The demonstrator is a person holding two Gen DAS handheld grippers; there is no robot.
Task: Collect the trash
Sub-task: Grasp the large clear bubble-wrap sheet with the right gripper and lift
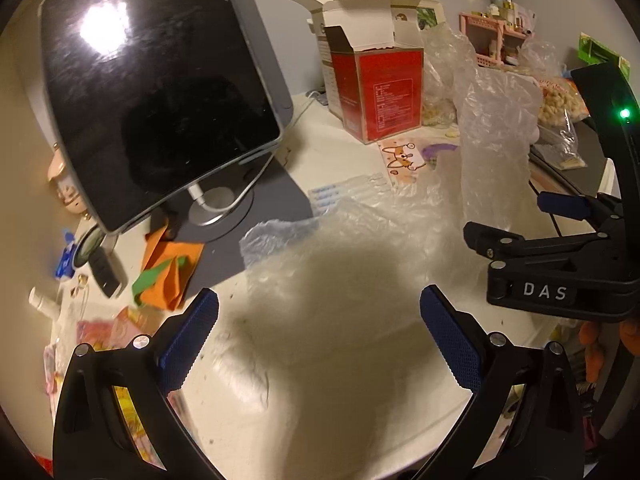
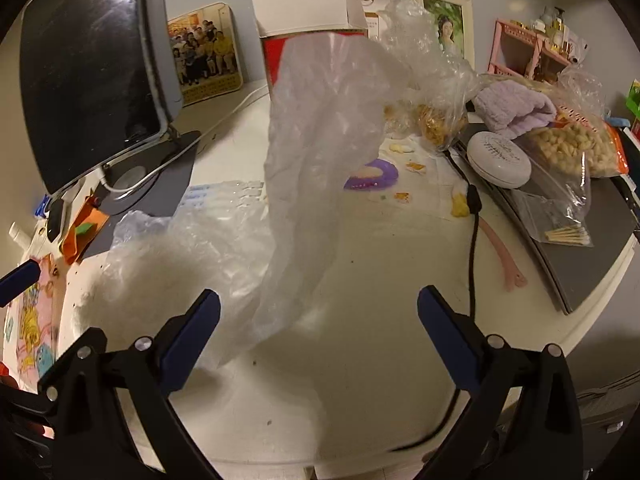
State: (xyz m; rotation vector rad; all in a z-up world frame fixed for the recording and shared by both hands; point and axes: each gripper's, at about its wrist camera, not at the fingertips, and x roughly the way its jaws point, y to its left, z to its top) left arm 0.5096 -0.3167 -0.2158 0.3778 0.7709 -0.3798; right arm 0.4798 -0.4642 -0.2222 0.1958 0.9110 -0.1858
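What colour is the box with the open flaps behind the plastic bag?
The box is red with white flaps, clearest in the left wrist view.

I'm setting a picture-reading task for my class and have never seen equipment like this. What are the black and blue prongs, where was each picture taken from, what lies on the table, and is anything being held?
No robot here: a person holds a hand tool with a two-fingered claw in each hand, each carrying a wide-angle camera looking along its fingers. One picture is from the left claw, the other from the right claw. Both are open and hold nothing. On the white table lie a crumpled clear plastic bag, a tablet on a stand, an opened red box and a bag of snacks.
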